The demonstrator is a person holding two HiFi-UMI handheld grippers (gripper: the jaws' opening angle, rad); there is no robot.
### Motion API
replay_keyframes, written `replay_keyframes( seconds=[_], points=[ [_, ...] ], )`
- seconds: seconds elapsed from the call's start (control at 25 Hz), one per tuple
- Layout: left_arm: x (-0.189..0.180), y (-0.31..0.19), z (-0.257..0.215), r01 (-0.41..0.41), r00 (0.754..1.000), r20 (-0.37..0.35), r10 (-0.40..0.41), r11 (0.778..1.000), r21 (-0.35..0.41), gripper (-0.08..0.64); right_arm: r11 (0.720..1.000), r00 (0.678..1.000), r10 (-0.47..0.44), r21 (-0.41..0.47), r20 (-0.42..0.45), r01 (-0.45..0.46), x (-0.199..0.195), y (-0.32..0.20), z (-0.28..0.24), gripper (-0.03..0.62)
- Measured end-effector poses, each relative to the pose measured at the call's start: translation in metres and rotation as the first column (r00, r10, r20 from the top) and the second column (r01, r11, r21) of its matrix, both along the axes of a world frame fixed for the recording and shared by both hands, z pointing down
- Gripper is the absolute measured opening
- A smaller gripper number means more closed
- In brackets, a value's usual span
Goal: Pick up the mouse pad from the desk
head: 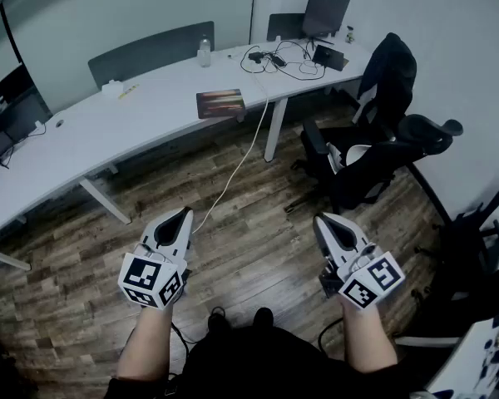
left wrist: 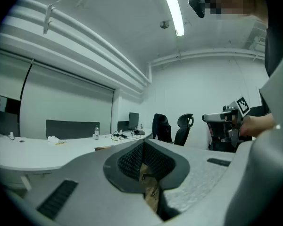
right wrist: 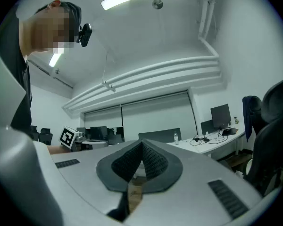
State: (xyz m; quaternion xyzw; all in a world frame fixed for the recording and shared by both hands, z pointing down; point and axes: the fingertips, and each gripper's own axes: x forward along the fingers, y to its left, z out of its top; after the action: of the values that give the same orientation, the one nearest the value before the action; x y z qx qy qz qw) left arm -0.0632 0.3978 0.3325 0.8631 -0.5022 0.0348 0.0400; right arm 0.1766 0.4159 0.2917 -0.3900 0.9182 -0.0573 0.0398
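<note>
Left gripper (head: 183, 214) and right gripper (head: 320, 219) closed, empty, mouse pad (head: 220, 103) on desk (head: 133, 116) (plain only in head view)

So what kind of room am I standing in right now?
Most likely an office or shared workroom. A long white desk runs along the wall, a dark screen and tangled cables sit at its far end, and black office chairs stand beside it.
</note>
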Motion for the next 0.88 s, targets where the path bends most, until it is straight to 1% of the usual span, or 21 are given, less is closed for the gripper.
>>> replay_keyframes(
  seconds=[0.28, 0.48, 0.56, 0.72, 0.88],
  points=[
    [0.008, 0.001, 0.000, 0.011, 1.000, 0.007, -0.011, 1.000, -0.006, 0.008, 1.000, 1.000, 0.004, 0.000, 0.006, -0.004, 0.012, -0.002, 0.002, -0.006],
    [0.022, 0.004, -0.001, 0.012, 1.000, 0.018, -0.012, 1.000, -0.005, 0.006, 1.000, 1.000, 0.002, 0.002, 0.025, -0.002, 0.026, 0.000, 0.004, -0.006],
    [0.029, 0.006, -0.002, 0.017, 1.000, 0.020, -0.017, 1.000, -0.004, 0.006, 1.000, 0.999, -0.021, 0.012, 0.032, 0.020, 0.031, 0.003, 0.002, -0.006],
    [0.048, 0.011, -0.002, 0.028, 0.999, 0.034, -0.028, 1.000, -0.004, 0.008, 0.992, 0.994, -0.108, 0.066, 0.025, 0.106, 0.036, 0.020, -0.007, -0.006],
    [0.070, 0.017, -0.002, 0.038, 0.998, 0.047, -0.038, 0.999, 0.001, 0.008, 0.989, 0.990, -0.134, 0.076, 0.051, 0.130, 0.058, 0.030, -0.007, -0.006]
  ],
)
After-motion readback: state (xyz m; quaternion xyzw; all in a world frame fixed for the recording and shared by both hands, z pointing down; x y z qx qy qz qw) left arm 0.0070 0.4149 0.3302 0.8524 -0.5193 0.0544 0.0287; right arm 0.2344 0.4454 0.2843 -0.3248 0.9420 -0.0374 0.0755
